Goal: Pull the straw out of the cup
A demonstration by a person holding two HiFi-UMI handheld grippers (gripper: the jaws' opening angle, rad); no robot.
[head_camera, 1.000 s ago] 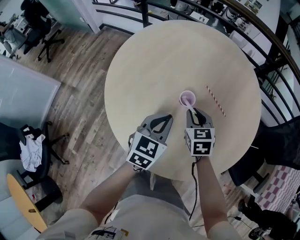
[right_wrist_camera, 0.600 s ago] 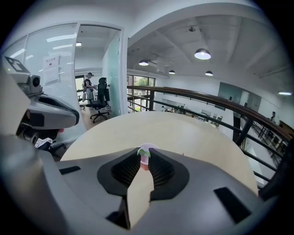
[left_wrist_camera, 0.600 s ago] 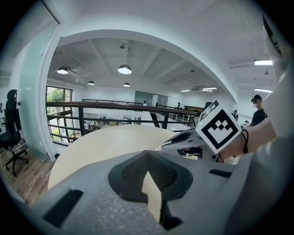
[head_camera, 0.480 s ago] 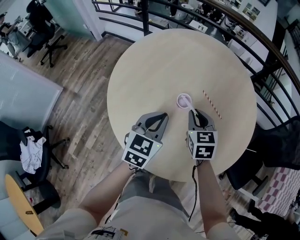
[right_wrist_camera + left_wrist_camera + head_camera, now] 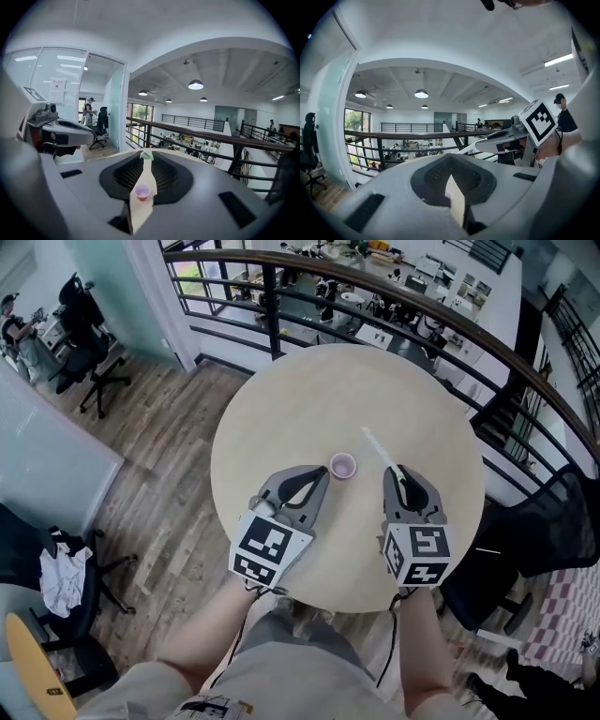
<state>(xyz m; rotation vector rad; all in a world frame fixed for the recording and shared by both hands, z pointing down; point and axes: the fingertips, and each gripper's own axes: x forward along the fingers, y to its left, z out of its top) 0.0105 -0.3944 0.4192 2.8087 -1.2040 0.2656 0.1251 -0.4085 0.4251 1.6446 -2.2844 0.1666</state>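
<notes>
Nearest, the person's two forearms reach forward over the near rim of the round table (image 5: 281, 409), each hand carrying a gripper with its marker cube facing up. The left gripper (image 5: 316, 472) sits at the left with its jaws drawn together at the tips and nothing between them; in its own view only a thin wedge of tabletop shows through the gap behind the meeting tips (image 5: 450, 161). The right gripper (image 5: 398, 473) is at the right, its jaws pinching the straw (image 5: 380, 451) at their very tips; in the right gripper view the straw (image 5: 146, 155) shows end-on as a small pale green-white bit caught between the fingertips of the gripper (image 5: 146, 158). The straw is out of the cup and held in the air. In the head view its long axis runs on a diagonal: the gripped end is nearest the person, and the free end points away and to the left, over the middle of the table. The cup (image 5: 343, 465), small and pink, stands upright on the tabletop between the two grippers' tips, apart from the straw; it also shows through the right jaws' gap (image 5: 142, 191). Beyond the table a dark railing (image 5: 272, 310) curves round its far edge, and further left an office chair (image 5: 89, 357) stands on the wooden floor (image 5: 159, 456).
</notes>
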